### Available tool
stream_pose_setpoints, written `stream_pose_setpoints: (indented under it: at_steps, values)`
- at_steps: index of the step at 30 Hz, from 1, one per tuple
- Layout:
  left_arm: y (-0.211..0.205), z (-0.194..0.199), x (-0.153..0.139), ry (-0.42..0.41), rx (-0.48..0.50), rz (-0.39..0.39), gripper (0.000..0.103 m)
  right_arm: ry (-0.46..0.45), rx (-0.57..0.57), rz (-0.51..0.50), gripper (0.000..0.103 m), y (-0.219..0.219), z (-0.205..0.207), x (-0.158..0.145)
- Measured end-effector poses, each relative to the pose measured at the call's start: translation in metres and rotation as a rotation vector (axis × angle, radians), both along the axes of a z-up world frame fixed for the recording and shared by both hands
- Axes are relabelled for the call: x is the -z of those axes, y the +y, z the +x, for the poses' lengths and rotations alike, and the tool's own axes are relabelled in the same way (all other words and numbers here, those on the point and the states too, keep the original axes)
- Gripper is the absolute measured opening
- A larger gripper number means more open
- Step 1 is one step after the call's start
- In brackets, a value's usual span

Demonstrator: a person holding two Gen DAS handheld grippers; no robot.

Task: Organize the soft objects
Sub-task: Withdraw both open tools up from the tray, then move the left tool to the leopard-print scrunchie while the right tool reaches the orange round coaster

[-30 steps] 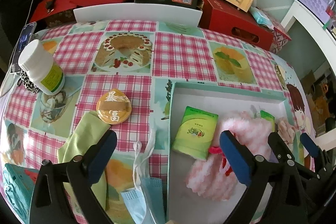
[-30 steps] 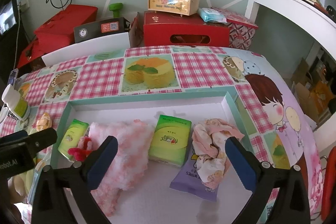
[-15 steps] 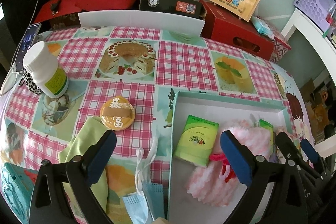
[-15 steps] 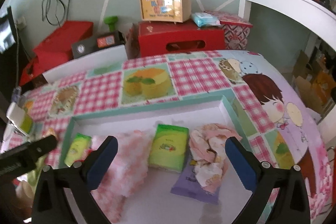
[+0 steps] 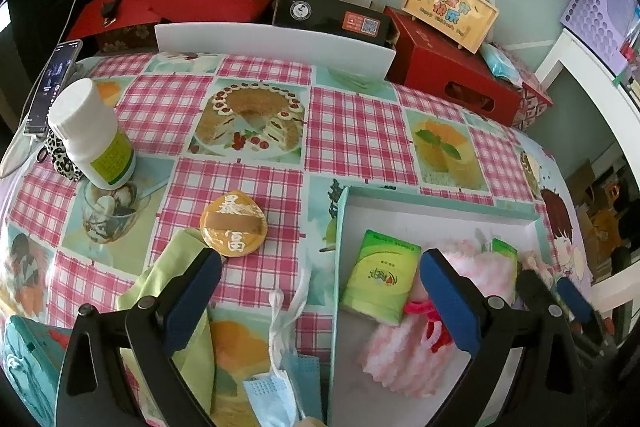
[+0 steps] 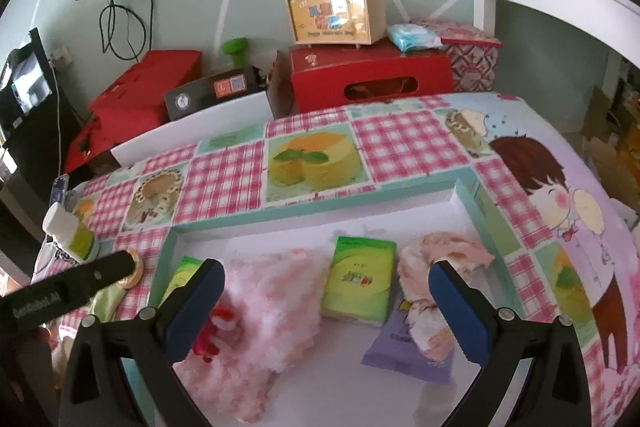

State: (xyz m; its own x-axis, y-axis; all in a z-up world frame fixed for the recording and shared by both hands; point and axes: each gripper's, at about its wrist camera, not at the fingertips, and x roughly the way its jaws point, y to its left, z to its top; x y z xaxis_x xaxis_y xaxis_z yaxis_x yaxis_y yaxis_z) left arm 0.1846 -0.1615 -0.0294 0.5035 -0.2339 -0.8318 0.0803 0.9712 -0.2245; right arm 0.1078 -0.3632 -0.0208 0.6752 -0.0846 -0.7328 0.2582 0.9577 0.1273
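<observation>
Blue mask (image 5: 280,383), lower centre, should be pinched by its pleats with the spread, empty left gripper (image 5: 320,299); right gripper (image 6: 326,307) likewise spread.

Glossy, smooth printed oilcloth over the bench (image 5: 352,131); fluffy pink knitted cloth (image 6: 272,311) in the matt white tray (image 6: 400,215); shiny plastic-wrapped green tissue packs (image 6: 358,281); crumpled soft floral fabric (image 6: 436,267) on a glossy purple wipes pouch (image 6: 404,351); smooth white plastic bottle (image 5: 90,135); pleated non-woven blue face mask (image 5: 280,391); matt green cloth (image 5: 160,283).
</observation>
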Motion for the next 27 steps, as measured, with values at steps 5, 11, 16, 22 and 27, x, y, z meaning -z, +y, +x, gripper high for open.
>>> stream_pose_setpoints:
  at_steps: [5, 11, 16, 22, 27]
  values:
    - [0.012, 0.003, -0.004, -0.014, -0.018, -0.033, 0.099, 0.037, 0.01, -0.013, 0.103, 0.005, 0.003, 0.009]
    - [0.03, 0.008, -0.009, -0.041, -0.029, -0.045, 0.099, 0.047, 0.014, -0.017, 0.103, 0.01, 0.004, 0.012]
    - [0.053, 0.011, -0.018, -0.069, -0.056, -0.115, 0.099, 0.013, -0.001, -0.007, 0.103, 0.023, 0.01, 0.003]
    - [0.087, 0.012, -0.029, -0.128, -0.137, -0.123, 0.099, -0.014, -0.086, -0.033, 0.103, 0.06, 0.022, -0.004]
    - [0.109, 0.014, -0.029, -0.123, -0.182, -0.134, 0.099, 0.004, -0.11, -0.029, 0.103, 0.081, 0.032, 0.001]
